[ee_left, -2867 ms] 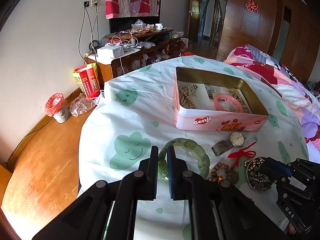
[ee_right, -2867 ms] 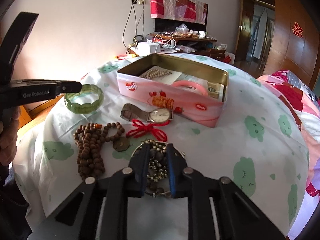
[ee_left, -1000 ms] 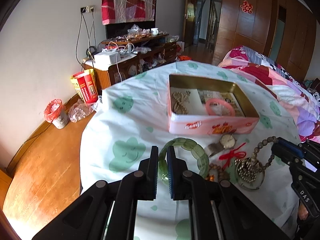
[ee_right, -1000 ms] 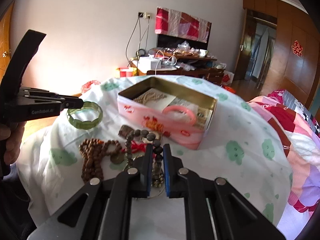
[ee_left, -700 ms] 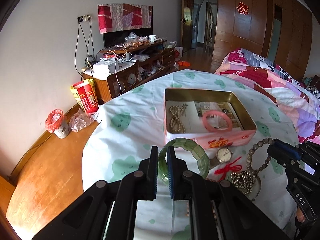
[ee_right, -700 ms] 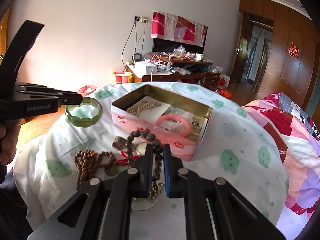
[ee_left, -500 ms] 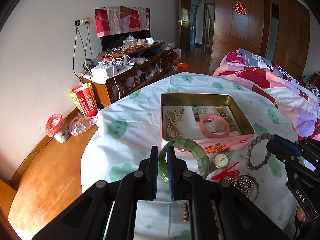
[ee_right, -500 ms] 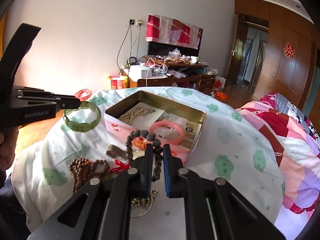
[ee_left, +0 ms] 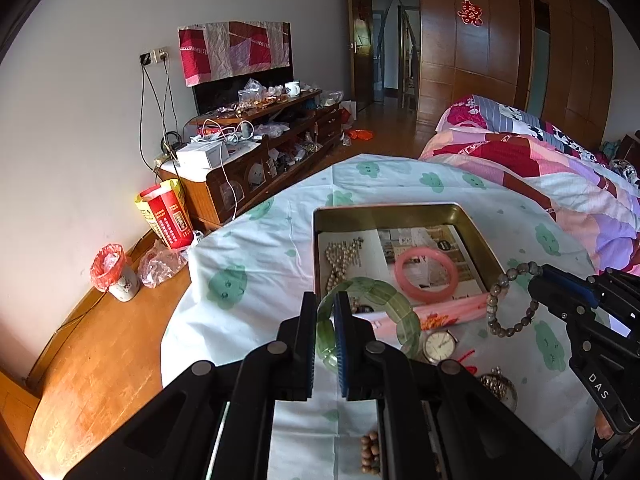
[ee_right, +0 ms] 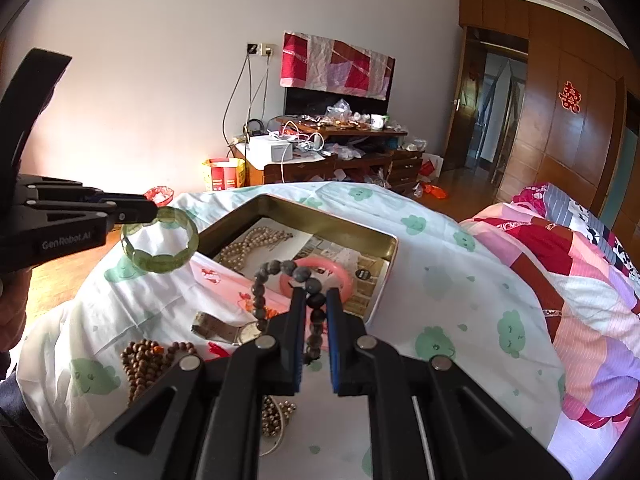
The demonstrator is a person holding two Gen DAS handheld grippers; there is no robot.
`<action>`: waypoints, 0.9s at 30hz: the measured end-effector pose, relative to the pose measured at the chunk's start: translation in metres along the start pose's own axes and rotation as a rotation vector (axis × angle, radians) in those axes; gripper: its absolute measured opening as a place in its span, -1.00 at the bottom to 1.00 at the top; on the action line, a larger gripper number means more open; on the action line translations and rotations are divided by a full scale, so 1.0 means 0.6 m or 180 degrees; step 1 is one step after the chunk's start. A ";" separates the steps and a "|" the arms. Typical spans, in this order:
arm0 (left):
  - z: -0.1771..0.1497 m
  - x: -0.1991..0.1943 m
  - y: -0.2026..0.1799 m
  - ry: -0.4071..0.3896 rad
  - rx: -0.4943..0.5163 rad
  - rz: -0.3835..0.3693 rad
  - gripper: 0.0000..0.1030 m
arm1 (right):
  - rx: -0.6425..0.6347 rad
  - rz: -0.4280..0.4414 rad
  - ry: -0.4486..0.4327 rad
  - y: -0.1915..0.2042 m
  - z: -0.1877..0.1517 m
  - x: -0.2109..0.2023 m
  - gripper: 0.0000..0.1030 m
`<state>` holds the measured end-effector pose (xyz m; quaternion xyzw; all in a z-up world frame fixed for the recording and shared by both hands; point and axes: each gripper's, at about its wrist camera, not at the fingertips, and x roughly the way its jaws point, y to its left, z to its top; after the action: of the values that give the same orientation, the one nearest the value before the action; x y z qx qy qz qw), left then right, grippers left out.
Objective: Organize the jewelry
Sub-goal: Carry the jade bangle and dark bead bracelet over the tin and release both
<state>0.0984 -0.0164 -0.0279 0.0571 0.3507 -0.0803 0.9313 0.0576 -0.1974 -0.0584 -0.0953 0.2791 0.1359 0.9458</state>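
Observation:
My left gripper (ee_left: 325, 312) is shut on a green jade bracelet (ee_left: 384, 294) and holds it in the air just before the near wall of the pink tin box (ee_left: 476, 226); it also shows in the right wrist view (ee_right: 160, 240). My right gripper (ee_right: 316, 302) is shut on a dark bead bracelet (ee_right: 280, 270), lifted above the table near the tin's front right; the bracelet shows in the left wrist view too (ee_left: 510, 300). The tin (ee_right: 384, 276) holds a pink bangle (ee_left: 426, 274) and a pearl strand (ee_left: 338, 256).
On the cloud-print tablecloth (ee_left: 256, 248) lie a wristwatch (ee_left: 438, 346), a red knot cord (ee_left: 466, 358), brown wooden beads (ee_right: 140, 360) and a metal bead pile (ee_right: 274, 414). A bed with a patchwork quilt (ee_left: 560, 176) is at the right, wooden floor (ee_left: 92, 360) at the left.
Both grippers have risen and moved forward toward the tin. The dark bead bracelet was lifted off the table. The green bracelet now hangs at the tin's near edge.

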 end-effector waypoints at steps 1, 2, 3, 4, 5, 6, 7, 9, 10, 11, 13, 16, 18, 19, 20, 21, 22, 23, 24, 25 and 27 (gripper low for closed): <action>0.005 0.002 -0.001 -0.0012 0.0008 0.0007 -0.85 | 0.0004 -0.0009 0.0002 -0.002 0.002 0.002 -0.77; 0.009 0.003 -0.001 -0.0017 0.0011 0.0008 -0.85 | 0.0011 -0.0015 0.0004 -0.004 0.003 0.004 -0.77; 0.013 0.005 -0.002 -0.0025 0.0015 0.0008 -0.85 | 0.0023 -0.0016 0.0005 -0.008 0.007 0.006 -0.77; 0.018 0.006 -0.003 -0.0037 0.0029 0.0013 -0.85 | 0.0030 -0.0021 0.0003 -0.010 0.009 0.008 -0.77; 0.022 0.008 -0.005 -0.0043 0.0042 0.0017 -0.85 | 0.0033 -0.0030 -0.0001 -0.013 0.014 0.010 -0.77; 0.025 0.009 -0.006 -0.0046 0.0048 0.0018 -0.85 | 0.0035 -0.0035 -0.0004 -0.016 0.017 0.012 -0.77; 0.030 0.012 -0.006 -0.0051 0.0052 0.0019 -0.85 | 0.0035 -0.0042 -0.0008 -0.018 0.020 0.013 -0.77; 0.038 0.016 -0.007 -0.0062 0.0056 0.0041 -0.85 | 0.0033 -0.0066 -0.0013 -0.024 0.028 0.017 -0.77; 0.042 0.020 -0.007 -0.0066 0.0054 0.0055 -0.85 | 0.0035 -0.0076 -0.0015 -0.026 0.030 0.019 -0.77; 0.045 0.023 -0.008 -0.0066 0.0052 0.0062 -0.85 | 0.0042 -0.0093 -0.0016 -0.029 0.034 0.022 -0.77; 0.052 0.031 -0.010 -0.0065 0.0053 0.0084 -0.85 | 0.0061 -0.0118 -0.0024 -0.034 0.038 0.025 -0.77; 0.059 0.043 -0.013 -0.0040 0.0044 0.0091 -0.85 | 0.0092 -0.0156 -0.0026 -0.040 0.046 0.034 -0.77; 0.065 0.051 -0.015 -0.0031 0.0062 0.0109 -0.85 | 0.0100 -0.0171 -0.0020 -0.044 0.049 0.040 -0.77; 0.067 0.053 -0.014 -0.0031 0.0070 0.0120 -0.85 | 0.0103 -0.0181 -0.0015 -0.045 0.051 0.043 -0.77; 0.068 0.056 -0.015 -0.0032 0.0081 0.0129 -0.85 | 0.0100 -0.0197 -0.0011 -0.046 0.052 0.047 -0.77; 0.071 0.059 -0.016 -0.0030 0.0090 0.0140 -0.85 | 0.0094 -0.0218 -0.0005 -0.048 0.055 0.051 -0.77; 0.073 0.062 -0.016 -0.0028 0.0101 0.0152 -0.85 | 0.0093 -0.0233 -0.0002 -0.050 0.057 0.054 -0.77; 0.075 0.066 -0.016 -0.0024 0.0108 0.0164 -0.85 | 0.0092 -0.0247 0.0001 -0.051 0.059 0.057 -0.77; 0.078 0.070 -0.017 -0.0018 0.0106 0.0174 -0.85 | 0.0095 -0.0261 0.0004 -0.054 0.061 0.061 -0.77; 0.080 0.072 -0.016 -0.0014 0.0104 0.0179 -0.85 | 0.0097 -0.0272 0.0008 -0.055 0.064 0.063 -0.77; 0.085 0.078 -0.018 -0.0005 0.0105 0.0197 -0.85 | 0.0096 -0.0295 0.0016 -0.058 0.068 0.070 -0.77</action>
<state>0.1642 -0.0402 -0.0212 0.0832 0.3466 -0.0572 0.9325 0.1227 -0.2110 -0.0441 -0.0941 0.2788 0.0875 0.9517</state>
